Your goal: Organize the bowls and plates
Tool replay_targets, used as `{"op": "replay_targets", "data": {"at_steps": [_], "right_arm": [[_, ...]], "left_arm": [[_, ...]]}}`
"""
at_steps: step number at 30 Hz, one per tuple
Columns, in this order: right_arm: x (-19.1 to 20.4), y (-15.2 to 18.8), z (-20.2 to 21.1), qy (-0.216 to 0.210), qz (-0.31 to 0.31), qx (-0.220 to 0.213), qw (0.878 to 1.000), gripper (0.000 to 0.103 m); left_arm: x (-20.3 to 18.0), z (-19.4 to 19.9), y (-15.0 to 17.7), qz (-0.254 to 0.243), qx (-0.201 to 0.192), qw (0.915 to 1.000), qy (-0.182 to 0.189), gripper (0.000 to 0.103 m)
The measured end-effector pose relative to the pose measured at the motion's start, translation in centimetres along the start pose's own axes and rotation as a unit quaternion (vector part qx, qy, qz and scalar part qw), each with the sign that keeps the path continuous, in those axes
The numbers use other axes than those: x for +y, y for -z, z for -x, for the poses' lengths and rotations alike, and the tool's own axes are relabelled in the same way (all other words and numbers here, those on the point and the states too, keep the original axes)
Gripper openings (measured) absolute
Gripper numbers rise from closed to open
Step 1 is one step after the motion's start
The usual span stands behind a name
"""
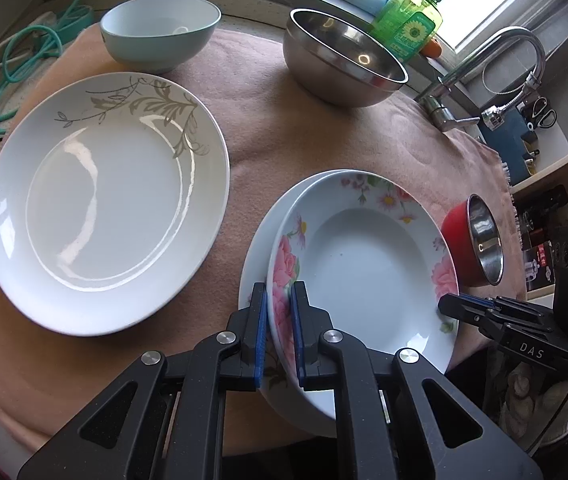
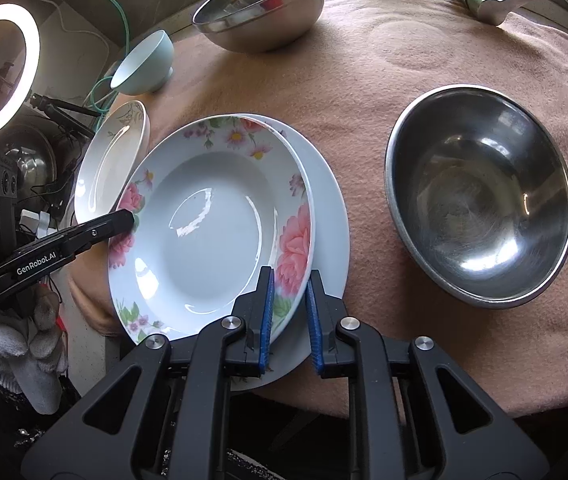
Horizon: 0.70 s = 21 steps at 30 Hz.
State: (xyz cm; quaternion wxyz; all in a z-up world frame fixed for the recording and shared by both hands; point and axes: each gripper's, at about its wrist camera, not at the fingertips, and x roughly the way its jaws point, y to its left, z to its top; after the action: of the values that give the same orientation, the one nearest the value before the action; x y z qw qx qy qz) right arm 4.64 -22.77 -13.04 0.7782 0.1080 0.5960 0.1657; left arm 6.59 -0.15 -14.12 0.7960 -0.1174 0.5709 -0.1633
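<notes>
A flowered deep plate (image 1: 364,256) (image 2: 212,228) is held tilted just above a plain white plate (image 1: 256,264) (image 2: 330,216) on the pink cloth. My left gripper (image 1: 278,292) is shut on the flowered plate's left rim. My right gripper (image 2: 289,280) straddles its right rim, jaws close on it. A large leaf-patterned plate (image 1: 104,204) (image 2: 112,160) lies to the left. A light blue bowl (image 1: 160,30) (image 2: 146,64) and a big steel bowl (image 1: 344,58) (image 2: 260,4) stand at the back. A red-sided steel bowl (image 1: 480,240) (image 2: 480,204) stands at the right.
The pink cloth (image 1: 284,128) (image 2: 404,60) covers the counter. A green soap bottle (image 1: 412,20) and a tap (image 1: 484,80) stand behind the steel bowl. A ring light (image 2: 0,72) glows at the left. A green hose (image 1: 32,52) lies at the back left.
</notes>
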Motion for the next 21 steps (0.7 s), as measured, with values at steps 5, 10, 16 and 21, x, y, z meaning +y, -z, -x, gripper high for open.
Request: {"op": "replay_targets", "data": {"at_steps": [5, 10, 16, 21], "right_arm": [[0.7, -0.1, -0.1, 0.02, 0.021, 0.003, 1.0, 0.02], [1.0, -0.1, -0.1, 0.032, 0.031, 0.004, 0.999, 0.022], [1.3, -0.1, -0.1, 0.039, 0.038, 0.005, 0.999, 0.023], [1.4, 0.0, -0.1, 0.039, 0.039, 0.004, 0.998, 0.026]], "left_arm": [[-0.4, 0.0, 0.0, -0.012, 0.002, 0.9999, -0.007, 0.009], [-0.6, 0.0, 0.1, -0.02, 0.003, 0.9997, -0.013, 0.009], [-0.8, 0.0, 0.2, -0.025, 0.002, 0.9995, -0.019, 0.01], [-1.2, 0.0, 0.3, -0.036, -0.001, 0.9988, -0.034, 0.011]]}}
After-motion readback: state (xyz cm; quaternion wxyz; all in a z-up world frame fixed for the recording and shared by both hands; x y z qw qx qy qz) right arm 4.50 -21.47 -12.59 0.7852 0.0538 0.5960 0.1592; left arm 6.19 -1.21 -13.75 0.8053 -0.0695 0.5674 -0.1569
